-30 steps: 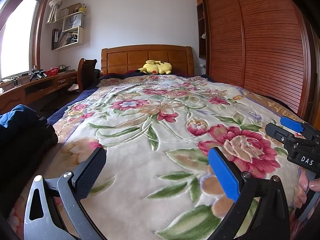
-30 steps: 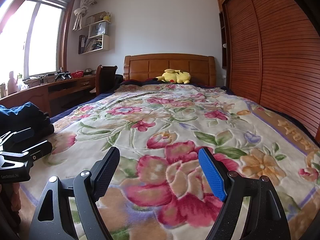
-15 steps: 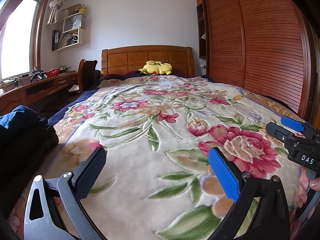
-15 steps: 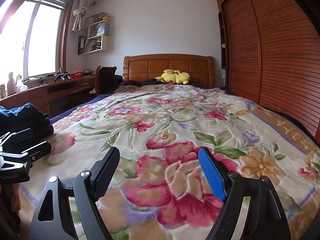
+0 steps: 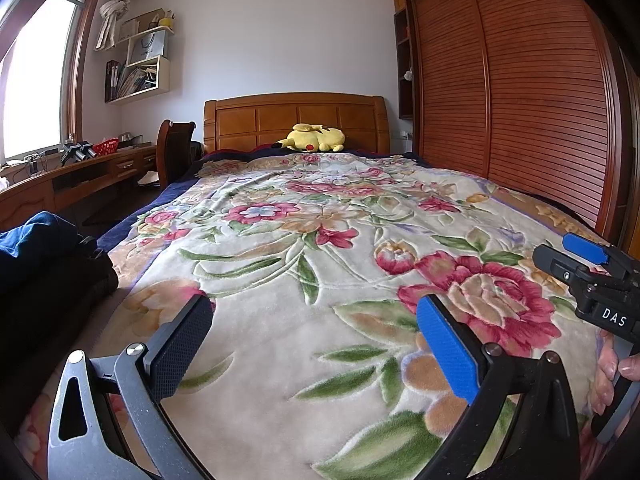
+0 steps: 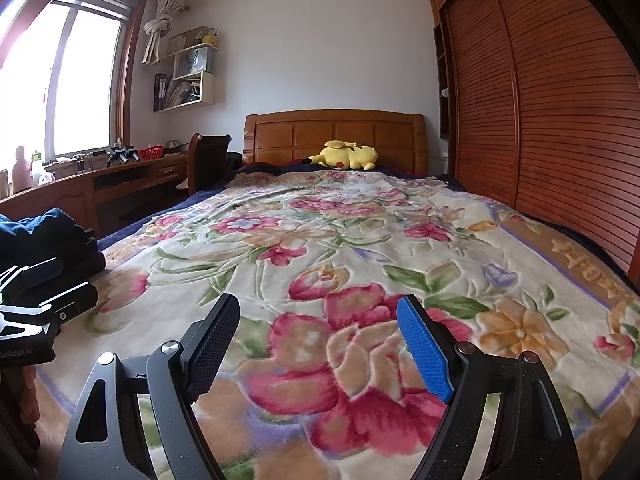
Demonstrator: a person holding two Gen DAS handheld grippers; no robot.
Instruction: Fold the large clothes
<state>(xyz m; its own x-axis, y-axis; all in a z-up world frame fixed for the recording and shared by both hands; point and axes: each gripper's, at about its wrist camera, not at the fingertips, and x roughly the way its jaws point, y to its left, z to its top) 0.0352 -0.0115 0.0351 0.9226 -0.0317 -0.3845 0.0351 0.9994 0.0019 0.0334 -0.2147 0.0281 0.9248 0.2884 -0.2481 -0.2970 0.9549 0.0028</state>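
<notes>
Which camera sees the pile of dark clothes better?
The left wrist view. There the pile of dark clothes, blue on top and black beneath, fills the left edge by the floral blanket with nothing in front. In the right wrist view the pile looks smaller, and the left gripper hides its lower part.

Yellow plush toy (image 5: 316, 138) against wooden headboard (image 5: 296, 120); floral blanket (image 5: 320, 280).

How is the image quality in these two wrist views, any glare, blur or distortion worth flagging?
Left wrist view: window blown out white, wardrobe lines bowed by the fisheye, floral blanket sharp. Right wrist view: window glare spills onto the frame, dark clothes pile underexposed with little detail, blanket soft nearest the right gripper; corners are vignetted black in both views.
</notes>
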